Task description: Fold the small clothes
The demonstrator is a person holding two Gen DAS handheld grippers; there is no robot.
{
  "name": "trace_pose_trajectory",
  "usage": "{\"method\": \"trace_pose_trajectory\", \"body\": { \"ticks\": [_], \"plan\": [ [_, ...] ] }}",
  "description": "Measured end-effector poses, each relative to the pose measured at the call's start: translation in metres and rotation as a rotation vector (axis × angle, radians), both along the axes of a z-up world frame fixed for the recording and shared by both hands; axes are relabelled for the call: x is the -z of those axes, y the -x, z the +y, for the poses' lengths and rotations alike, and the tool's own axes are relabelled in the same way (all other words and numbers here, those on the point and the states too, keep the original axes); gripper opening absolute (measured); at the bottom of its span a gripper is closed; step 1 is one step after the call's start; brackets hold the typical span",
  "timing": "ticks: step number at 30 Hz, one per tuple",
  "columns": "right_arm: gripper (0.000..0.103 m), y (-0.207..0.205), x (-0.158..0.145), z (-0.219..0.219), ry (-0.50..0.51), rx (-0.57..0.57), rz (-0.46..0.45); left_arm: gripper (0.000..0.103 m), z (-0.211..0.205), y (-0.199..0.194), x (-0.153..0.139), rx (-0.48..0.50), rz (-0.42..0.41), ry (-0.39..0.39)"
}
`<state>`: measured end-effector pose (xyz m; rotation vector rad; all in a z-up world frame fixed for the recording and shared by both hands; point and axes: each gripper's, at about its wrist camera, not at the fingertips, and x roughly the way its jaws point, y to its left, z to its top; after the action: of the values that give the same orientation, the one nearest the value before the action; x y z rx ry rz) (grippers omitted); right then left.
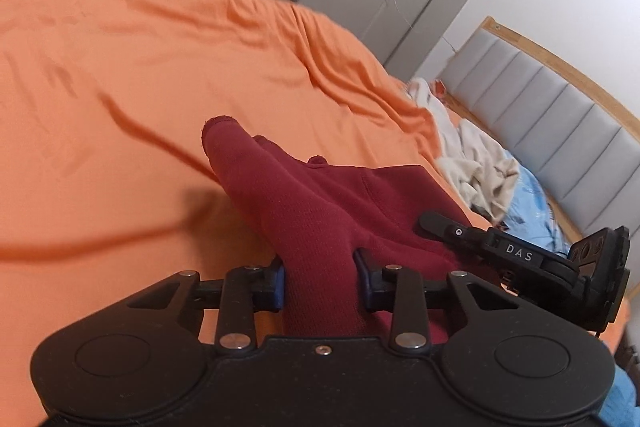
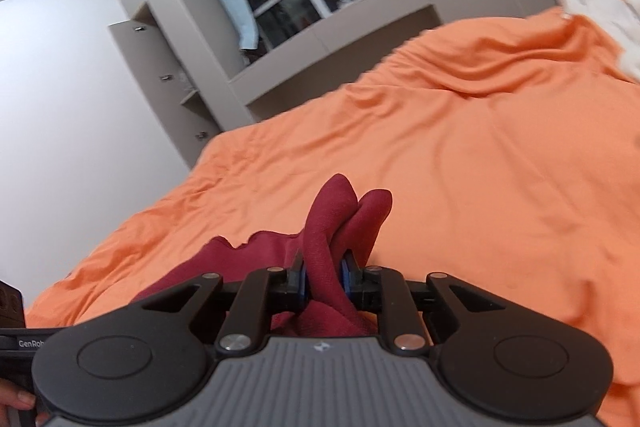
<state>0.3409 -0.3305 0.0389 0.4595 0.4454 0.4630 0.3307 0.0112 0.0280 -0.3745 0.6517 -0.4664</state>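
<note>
Evidently a fold is under way: the garment (image 1: pixel 320 203), a small dark-red knit piece, is gripped at two places and held up off the sheet (image 1: pixel 140 75), the orange sheet covering the bed. In the left wrist view the left gripper (image 1: pixel 319 281) is clenched on a bunched band of the cloth, which runs forward from between the blue pads (image 1: pixel 276 287) toward 11 o'clock and ends in a rounded tip. The rest of the cloth spreads toward 3 o'clock, where the right gripper (image 1: pixel 520 255) is seen side-on, touching or just over the fabric. In the right wrist view the right gripper (image 2: pixel 324 281) is likewise clamped on a doubled roll of cloth that stands up at 12 o'clock, with more fabric trailing toward 9 o'clock.

Which edges are held cannot be told, since the cloth is bunched at both grips. It is judged that the held edge is being carried over for a fold, or being drawn out flat first. The next move calls for both grips to be kept firm, the cloth to be drawn taut between them, then lowered evenly onto the sheet so that the edges meet squarely.

Both tools are held low, close over the bed and near each other, and each view is tilted. A heap (image 1: pixel 472 163) of pale cloth lies at 2 o'clock, well apart from the work, near the headboard (image 1: pixel 560 131).
</note>
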Motion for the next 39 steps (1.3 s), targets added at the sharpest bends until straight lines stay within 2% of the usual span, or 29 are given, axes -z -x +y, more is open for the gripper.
{"method": "trace_pose_trajectory", "body": {
  "ticks": [5,9,14,18,22,25,27,28,30,32,35,39],
  "plan": [
    [0.018,-0.015,0.001,0.039,0.018,-0.064,-0.009,0.036,0.024,0.015,-0.025,-0.087,-0.065,-0.084],
    [0.018,-0.023,0.013,0.065,0.058,-0.100,0.014,0.036,0.048,0.017,-0.032,-0.148,-0.062,-0.113],
    [0.018,-0.027,0.037,0.081,0.150,-0.098,0.077,0.036,0.063,0.007,-0.015,-0.188,0.014,-0.151],
    [0.022,-0.027,0.047,0.078,0.161,-0.081,0.126,0.041,0.062,0.002,0.011,-0.196,0.074,-0.213],
    [0.037,-0.028,0.056,0.071,0.154,-0.058,0.168,0.046,0.061,0.004,0.022,-0.198,0.070,-0.255],
    [0.048,-0.028,0.057,0.064,0.135,-0.044,0.180,0.054,0.057,0.005,0.027,-0.201,0.060,-0.302],
    [0.059,-0.027,0.055,0.060,0.131,-0.038,0.174,0.061,0.054,0.005,0.028,-0.210,0.052,-0.326],
    [0.068,-0.025,0.054,0.058,0.132,-0.033,0.168,0.064,0.053,0.006,0.029,-0.216,0.050,-0.331],
    [0.078,-0.021,0.050,0.055,0.133,-0.031,0.156,0.068,0.056,0.006,0.029,-0.221,0.055,-0.327],
    [0.091,-0.016,0.044,0.054,0.139,-0.026,0.136,0.077,0.057,0.007,0.028,-0.229,0.065,-0.317],
    [0.100,-0.004,0.034,0.052,0.163,-0.018,0.094,0.086,0.058,0.009,0.028,-0.244,0.076,-0.310],
    [0.103,0.015,0.022,0.053,0.206,-0.024,0.037,0.097,0.056,0.015,0.025,-0.247,0.075,-0.299]
  ]
}}
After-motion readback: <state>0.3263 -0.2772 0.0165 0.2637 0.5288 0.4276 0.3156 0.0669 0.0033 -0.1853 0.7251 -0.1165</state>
